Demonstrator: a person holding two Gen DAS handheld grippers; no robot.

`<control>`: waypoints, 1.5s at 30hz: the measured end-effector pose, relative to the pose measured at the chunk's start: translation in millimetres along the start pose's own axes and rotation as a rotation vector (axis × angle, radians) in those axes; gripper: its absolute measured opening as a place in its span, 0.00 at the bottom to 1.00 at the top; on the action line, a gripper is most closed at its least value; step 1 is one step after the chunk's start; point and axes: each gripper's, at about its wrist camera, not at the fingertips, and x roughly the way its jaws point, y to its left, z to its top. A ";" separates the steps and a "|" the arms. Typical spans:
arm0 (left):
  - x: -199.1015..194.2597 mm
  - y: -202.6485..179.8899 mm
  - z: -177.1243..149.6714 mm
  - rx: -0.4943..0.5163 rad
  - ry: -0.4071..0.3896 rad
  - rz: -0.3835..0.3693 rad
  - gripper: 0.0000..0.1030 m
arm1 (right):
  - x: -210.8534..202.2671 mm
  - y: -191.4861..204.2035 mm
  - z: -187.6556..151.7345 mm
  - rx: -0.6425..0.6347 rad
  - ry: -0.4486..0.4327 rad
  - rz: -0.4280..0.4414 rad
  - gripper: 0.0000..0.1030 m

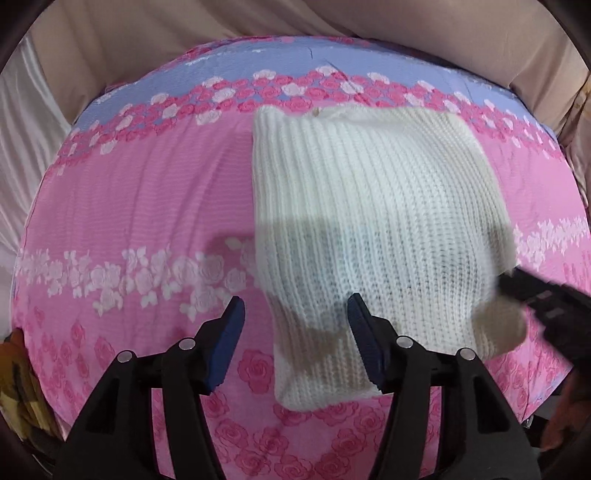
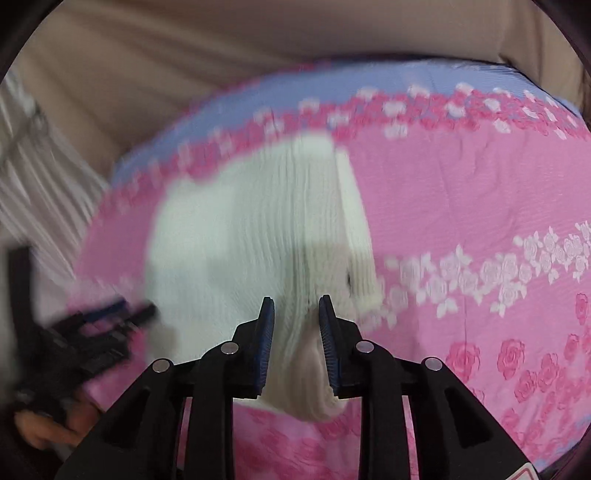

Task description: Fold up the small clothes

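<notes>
A white ribbed knit garment [image 1: 373, 221] lies folded on the pink floral sheet [image 1: 129, 192]. My left gripper [image 1: 295, 314] is open above its near left corner, with cloth between the spread fingers but not pinched. My right gripper [image 2: 296, 314] has its fingers narrowed around the garment's near edge [image 2: 303, 354], which bunches up between the pads. The right gripper also shows in the left wrist view [image 1: 517, 288] at the garment's right edge. The left gripper shows blurred in the right wrist view [image 2: 103, 325]. The right wrist view is motion-blurred.
The bed's far strip is lavender with roses [image 1: 258, 62]. Beige fabric [image 1: 184, 26] rises behind it. White pleated cloth [image 1: 22, 129] hangs at the left. A yellow-brown object [image 1: 18, 387] lies at the near left edge.
</notes>
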 end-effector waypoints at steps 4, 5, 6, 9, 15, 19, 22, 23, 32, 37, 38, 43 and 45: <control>-8.0 -8.4 -14.1 -0.009 0.001 0.008 0.54 | 14.2 1.8 -15.6 0.006 0.030 -0.068 0.25; -11.0 -10.3 -16.6 -0.009 -0.005 0.010 0.54 | 1.8 0.5 -17.3 0.024 0.012 -0.051 0.26; -14.6 -12.2 -19.3 -0.012 -0.014 0.011 0.54 | -11.2 -0.8 -19.9 0.035 -0.011 -0.038 0.26; -26.6 -19.2 -28.4 -0.026 -0.045 0.016 0.56 | -37.7 1.8 -32.7 0.058 -0.070 -0.066 0.35; -46.8 -38.8 -50.1 -0.042 -0.108 0.042 0.73 | -48.1 -1.1 -65.2 0.082 -0.092 -0.139 0.56; -56.9 -52.0 -62.7 -0.049 -0.135 0.077 0.79 | -59.5 1.7 -79.0 0.047 -0.121 -0.184 0.65; -62.0 -51.9 -68.6 -0.065 -0.144 0.069 0.80 | -72.2 -1.9 -84.0 0.062 -0.167 -0.195 0.71; -63.4 -51.0 -70.7 -0.069 -0.145 0.072 0.80 | -74.0 -3.2 -85.2 0.067 -0.172 -0.193 0.72; -47.5 6.2 -76.4 -0.256 -0.024 -0.032 0.83 | -56.3 -7.5 -93.1 0.044 -0.114 -0.063 0.45; -27.6 24.1 -65.9 -0.297 0.004 -0.045 0.79 | -30.3 -6.1 -70.7 0.052 -0.057 0.024 0.35; -24.1 23.0 -62.7 -0.282 0.000 -0.036 0.78 | -30.1 -1.8 -65.2 0.029 -0.082 0.023 0.33; 27.3 17.8 -57.6 -0.202 0.089 0.062 0.74 | 29.1 -5.4 -56.0 -0.080 0.021 -0.148 0.06; 26.9 19.6 -60.1 -0.209 0.066 0.056 0.74 | 29.6 -18.8 -55.3 -0.031 -0.008 -0.126 0.07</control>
